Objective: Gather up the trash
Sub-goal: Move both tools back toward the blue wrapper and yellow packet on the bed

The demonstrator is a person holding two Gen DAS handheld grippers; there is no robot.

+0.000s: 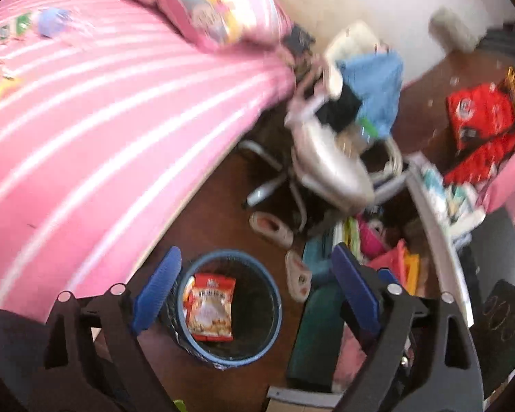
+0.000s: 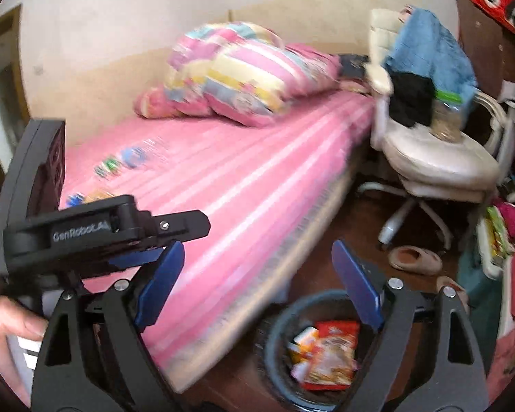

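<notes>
Both claws wide open, empty: left gripper (image 1: 254, 295), right gripper (image 2: 257, 285); red snack packet (image 1: 209, 312) (blurred) inside near bin (image 1: 274, 295).

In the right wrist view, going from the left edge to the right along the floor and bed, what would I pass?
Person's hand → left gripper → pink striped bed → waste bin holding a red snack packet → white office chair → slippers.
</notes>
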